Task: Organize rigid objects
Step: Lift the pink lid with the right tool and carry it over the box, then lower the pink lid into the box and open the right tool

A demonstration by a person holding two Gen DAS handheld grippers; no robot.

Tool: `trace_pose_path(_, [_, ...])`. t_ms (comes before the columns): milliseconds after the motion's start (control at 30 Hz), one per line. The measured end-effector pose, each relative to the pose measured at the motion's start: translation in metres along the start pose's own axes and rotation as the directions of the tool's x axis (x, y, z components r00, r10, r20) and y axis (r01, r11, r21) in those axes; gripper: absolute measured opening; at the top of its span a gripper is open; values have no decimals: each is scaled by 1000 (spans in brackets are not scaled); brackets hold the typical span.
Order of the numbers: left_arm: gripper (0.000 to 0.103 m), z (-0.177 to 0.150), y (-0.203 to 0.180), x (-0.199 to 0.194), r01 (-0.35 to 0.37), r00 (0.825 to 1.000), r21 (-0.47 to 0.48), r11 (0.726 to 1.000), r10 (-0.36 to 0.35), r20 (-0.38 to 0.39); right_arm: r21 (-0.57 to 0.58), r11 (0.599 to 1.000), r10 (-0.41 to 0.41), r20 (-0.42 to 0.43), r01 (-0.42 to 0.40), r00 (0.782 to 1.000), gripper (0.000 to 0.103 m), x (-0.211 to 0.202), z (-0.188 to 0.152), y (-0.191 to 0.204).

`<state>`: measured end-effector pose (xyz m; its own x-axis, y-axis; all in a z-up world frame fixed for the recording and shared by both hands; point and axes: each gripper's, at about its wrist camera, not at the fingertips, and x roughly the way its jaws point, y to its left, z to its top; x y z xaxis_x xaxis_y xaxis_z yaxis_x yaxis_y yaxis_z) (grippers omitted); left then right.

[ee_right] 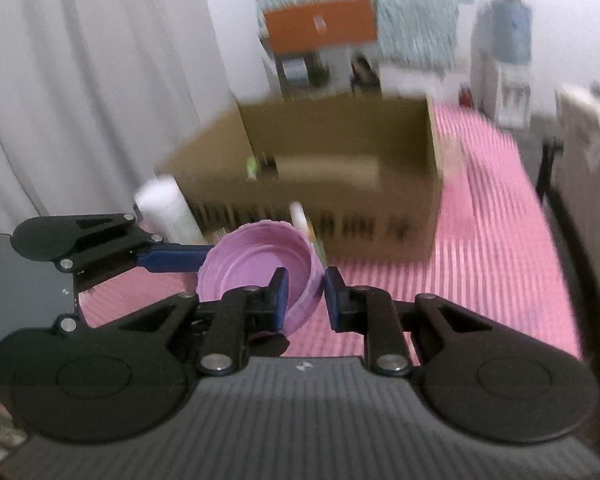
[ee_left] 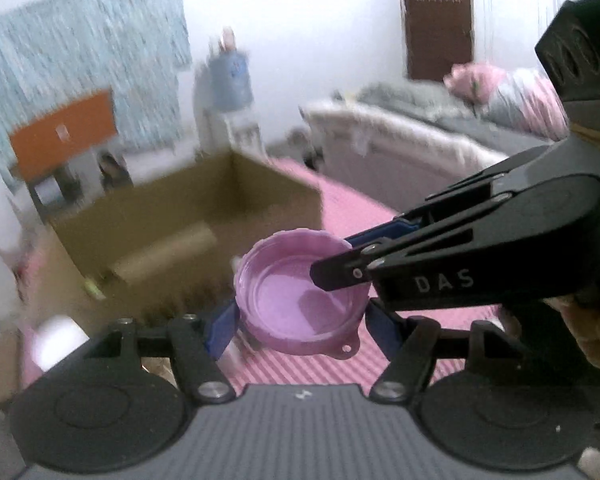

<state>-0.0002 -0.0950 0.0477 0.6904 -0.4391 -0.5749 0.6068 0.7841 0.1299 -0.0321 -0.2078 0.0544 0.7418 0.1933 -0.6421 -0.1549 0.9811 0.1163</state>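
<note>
Purple lid (ee_right: pixel 260 264) pinched by right hand-held gripper (ee_right: pixel 306 300); cardboard box (ee_right: pixel 324 168) blurred.

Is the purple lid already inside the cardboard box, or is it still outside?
Outside. The purple lid is held by both grippers, right gripper pinching its rim, left gripper around it, with the cardboard box behind it.

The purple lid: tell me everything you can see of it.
The round purple plastic lid is shallow, with a ribbed outer wall, ringed inside and a small holed tab at its rim. It faces open side up, tilted, above the pink striped cloth. The left gripper spans its sides; the right gripper pinches its wall, one finger inside.
</note>
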Motion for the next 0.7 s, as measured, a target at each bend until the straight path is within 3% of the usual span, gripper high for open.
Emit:
trace_pose_path(133, [71,33,22,-20,-79,994,19,997,78,76,-78,996,39,89,-32,995,19,-11,46,13])
trace_pose_path(300, [71,72,67,-16,-143,988,8,990,142,52,-138,985,116,108,-101,987,19,10,107,19])
trace_pose_path(500, [70,101,128,37,-115,983,-61,992,105,-148,-61,977,202,-67,-206,977,19,90,167,3])
trace_pose_path(600, [70,97,158,71,-81,964,-125,989,45,-264,13,973,229,-184,-230,956,20,139,182,-11])
trace_pose_path(700, [70,87,185,106,-51,928,-208,977,-31,-371,76,968,251,-288,-240,924,19,183,181,-16])
